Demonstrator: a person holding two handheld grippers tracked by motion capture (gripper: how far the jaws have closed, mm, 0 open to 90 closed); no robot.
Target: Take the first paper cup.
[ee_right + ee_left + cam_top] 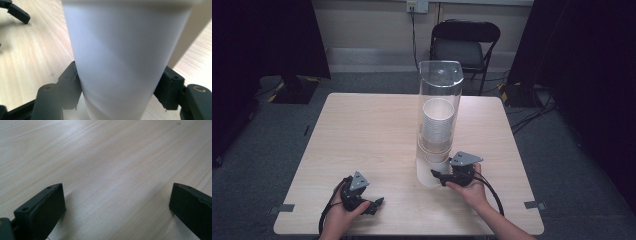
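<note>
The surface (377, 130) carried a tall clear dispenser (439, 115) stacked with cups. Its bottom cup (125, 62) sat between the right tool's (438, 176) jaws, apparently clamped for pulling free. The left tool (374, 204) rested apart, idle.

Black jaws, screw holes, grey plates, black cables.
</note>
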